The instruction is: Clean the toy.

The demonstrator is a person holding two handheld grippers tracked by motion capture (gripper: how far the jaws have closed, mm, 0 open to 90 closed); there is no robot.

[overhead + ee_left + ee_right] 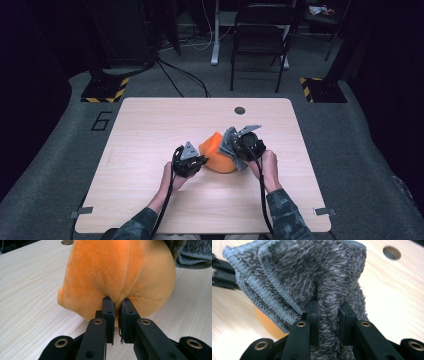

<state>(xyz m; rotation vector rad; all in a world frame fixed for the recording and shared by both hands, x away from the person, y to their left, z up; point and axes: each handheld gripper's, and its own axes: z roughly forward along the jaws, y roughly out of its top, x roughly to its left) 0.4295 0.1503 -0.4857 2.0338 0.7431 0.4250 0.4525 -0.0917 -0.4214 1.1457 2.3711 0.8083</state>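
The left claw [116,305] is nipped narrow on a pinch of the orange plush toy [117,275], which sits on the desk [150,130] straight ahead of its tips. The right claw [329,308] is clamped on a fold of the grey cloth [312,272], which rises ahead of it and hangs against the toy's far side. Both grips look made; draping or wiping the cloth over the toy seems barely begun.

You are seeing just one readable mark: a large dark numeral "6" [101,121] lying on the grey floor [55,165], just beside the bench's [150,115] far left corner.
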